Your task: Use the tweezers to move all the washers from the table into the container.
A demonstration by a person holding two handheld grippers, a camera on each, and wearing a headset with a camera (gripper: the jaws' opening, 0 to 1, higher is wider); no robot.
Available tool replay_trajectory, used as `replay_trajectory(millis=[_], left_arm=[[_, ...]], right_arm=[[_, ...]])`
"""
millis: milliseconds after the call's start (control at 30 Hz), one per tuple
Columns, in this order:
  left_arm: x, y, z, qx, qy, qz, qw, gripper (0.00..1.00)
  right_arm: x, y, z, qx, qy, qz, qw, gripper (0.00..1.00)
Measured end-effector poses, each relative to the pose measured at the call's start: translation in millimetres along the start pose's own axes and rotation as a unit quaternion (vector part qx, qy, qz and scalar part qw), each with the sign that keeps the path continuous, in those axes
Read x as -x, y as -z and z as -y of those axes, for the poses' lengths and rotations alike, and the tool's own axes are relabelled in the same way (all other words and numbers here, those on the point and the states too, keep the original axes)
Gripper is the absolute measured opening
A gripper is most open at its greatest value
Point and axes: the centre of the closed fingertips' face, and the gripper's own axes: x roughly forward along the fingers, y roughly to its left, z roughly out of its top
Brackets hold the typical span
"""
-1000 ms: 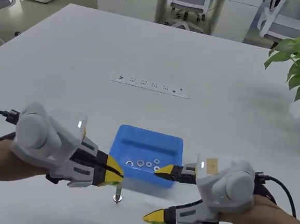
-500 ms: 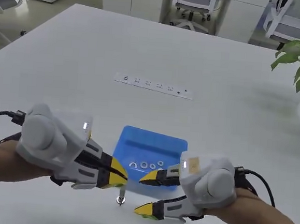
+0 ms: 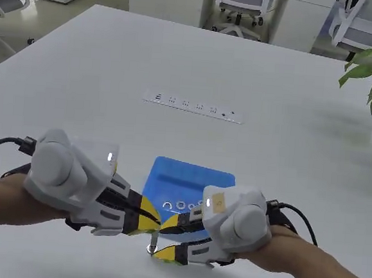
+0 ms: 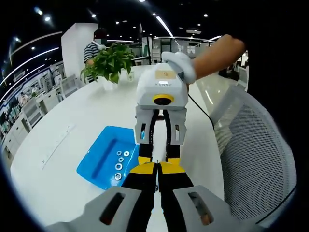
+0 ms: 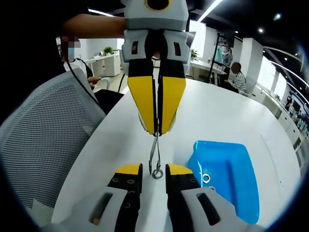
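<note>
Right gripper view gives us one washer [image 5: 157,174] on the table [image 5: 120,145], just beside the container [image 5: 231,188], on the side nearest us. The tips of the tweezers [image 5: 155,150] are right at it. We see the left gripper [image 5: 155,130] clamped tight on the tweezers, pointing them down. Our right gripper [image 5: 154,167] has its jaws parted a little, one on each side of that washer. Inside the container lie more washers [image 3: 181,205], and a power strip [image 3: 193,106] sits well beyond it.
</note>
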Motion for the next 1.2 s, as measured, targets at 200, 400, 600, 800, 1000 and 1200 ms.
replay_trajectory(millis=[200, 400, 600, 800, 1000, 1200], left_arm=[[-0.5, -0.3, -0.3, 0.000, 0.001, -0.001, 1.0000, 0.05], [0.9, 1.0, -1.4, 0.003, -0.001, -0.001, 1.0000, 0.05], [2.2, 1.9, -1.3, 0.005, -0.004, -0.001, 1.0000, 0.05], [3.3, 2.6, -0.9, 0.006, -0.005, -0.002, 1.0000, 0.05], [2.2, 2.4, -1.0, 0.007, -0.005, -0.002, 1.0000, 0.05], [1.3, 1.7, -0.8, 0.007, -0.005, -0.001, 1.0000, 0.05]], right_arm=[[-4.4, -0.4, 0.9, 0.001, -0.004, 0.000, 1.0000, 0.13], [-7.2, -1.5, 0.3, 0.001, -0.008, 0.002, 1.0000, 0.11], [-9.9, -1.4, -0.6, -0.010, -0.009, 0.005, 0.9999, 0.10], [-10.6, -1.3, -0.2, -0.017, -0.004, 0.007, 0.9998, 0.09], [-9.7, -1.2, -0.4, -0.024, -0.001, 0.007, 0.9997, 0.08], [-9.1, -1.2, -0.3, -0.023, 0.000, 0.005, 0.9997, 0.08]])
